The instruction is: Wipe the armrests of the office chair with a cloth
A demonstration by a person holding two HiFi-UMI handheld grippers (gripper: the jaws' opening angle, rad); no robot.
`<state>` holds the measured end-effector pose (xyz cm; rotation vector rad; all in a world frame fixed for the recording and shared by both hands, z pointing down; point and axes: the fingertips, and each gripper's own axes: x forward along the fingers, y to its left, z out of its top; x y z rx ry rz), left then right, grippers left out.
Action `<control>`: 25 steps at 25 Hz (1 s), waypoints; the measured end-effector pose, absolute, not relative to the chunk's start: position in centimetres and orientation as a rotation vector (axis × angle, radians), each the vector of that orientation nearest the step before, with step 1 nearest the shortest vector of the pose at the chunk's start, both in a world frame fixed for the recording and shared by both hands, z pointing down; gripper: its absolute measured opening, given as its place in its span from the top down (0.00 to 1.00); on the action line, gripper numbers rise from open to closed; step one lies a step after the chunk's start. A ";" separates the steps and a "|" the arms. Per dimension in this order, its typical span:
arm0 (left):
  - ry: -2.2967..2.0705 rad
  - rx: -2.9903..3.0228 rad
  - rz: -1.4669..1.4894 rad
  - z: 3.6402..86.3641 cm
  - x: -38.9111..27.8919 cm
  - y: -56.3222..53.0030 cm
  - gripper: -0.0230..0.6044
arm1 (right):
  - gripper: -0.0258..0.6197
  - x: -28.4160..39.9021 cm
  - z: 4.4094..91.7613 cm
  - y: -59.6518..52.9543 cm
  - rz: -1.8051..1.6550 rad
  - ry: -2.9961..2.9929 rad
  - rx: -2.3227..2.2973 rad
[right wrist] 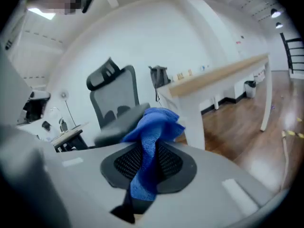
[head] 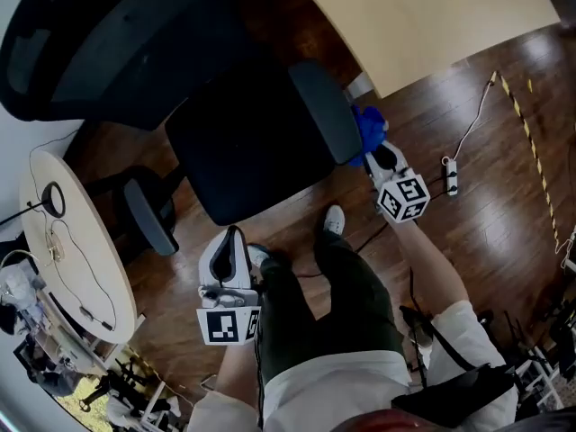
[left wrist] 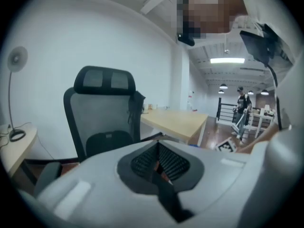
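Left tongs [left wrist: 159, 167]: nearest, pressed together, empty, low beside leg. Right tongs [head: 382, 158]: pinching bunched cloth [head: 369, 129], which touches near end of armrest [head: 324, 111] just ahead.

Step, as judged: wiping this armrest. Spread cloth flat on pad top, keep steady pressure, long strokes full length, cover edges too.

Office chair [head: 243, 142], ahead of both tongs: black, mesh back, padded seat. Armrest: dark grey, long, rounded. Cloth: blue, knitted, crumpled.

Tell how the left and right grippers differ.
The right gripper is shut on a blue woven cloth; the left gripper is shut on nothing. The right gripper is at the padded armrest of the black office chair; the left gripper hangs by the person's leg. Both carry a marker cube.
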<state>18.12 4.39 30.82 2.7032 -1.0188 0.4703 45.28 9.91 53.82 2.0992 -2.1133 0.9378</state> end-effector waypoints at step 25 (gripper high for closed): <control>-1.314 2.900 -0.025 0.5 12.2 8.3 0.97 | 0.85 32.1 -0.2 15.7 -0.092 -2.751 1.928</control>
